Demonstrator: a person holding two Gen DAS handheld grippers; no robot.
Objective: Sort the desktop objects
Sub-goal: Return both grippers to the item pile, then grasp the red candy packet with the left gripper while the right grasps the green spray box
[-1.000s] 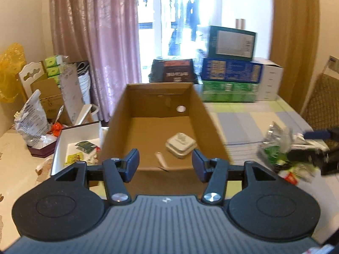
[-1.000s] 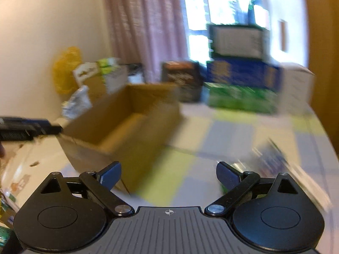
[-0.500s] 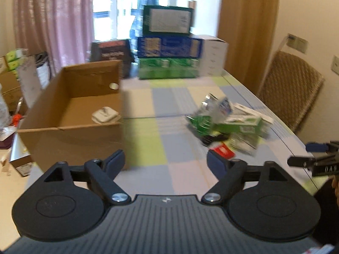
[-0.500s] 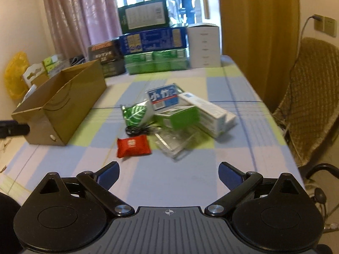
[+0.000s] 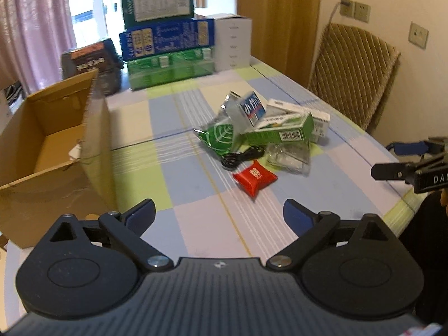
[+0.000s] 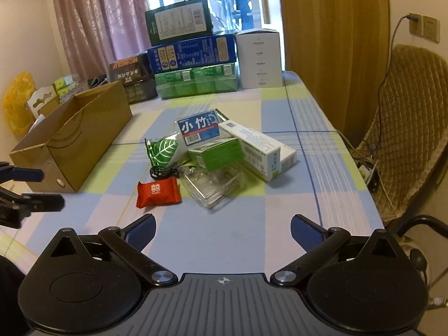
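A pile lies mid-table: a red packet, a clear plastic case, a black cable, a green leaf pouch, a green box, a white box and a blue-labelled pack. An open cardboard box stands left of the pile, with something white inside. My left gripper and right gripper both hover open and empty over the near table, short of the pile.
Stacked cartons and a white box line the table's far end before a curtained window. A quilted chair stands at the right, with a cable to a wall socket. The tablecloth is checked.
My left gripper has swung right, away from the cardboard box's opening, and opened wider. My right gripper has drawn back from the pile; both views now face it from the near edge.
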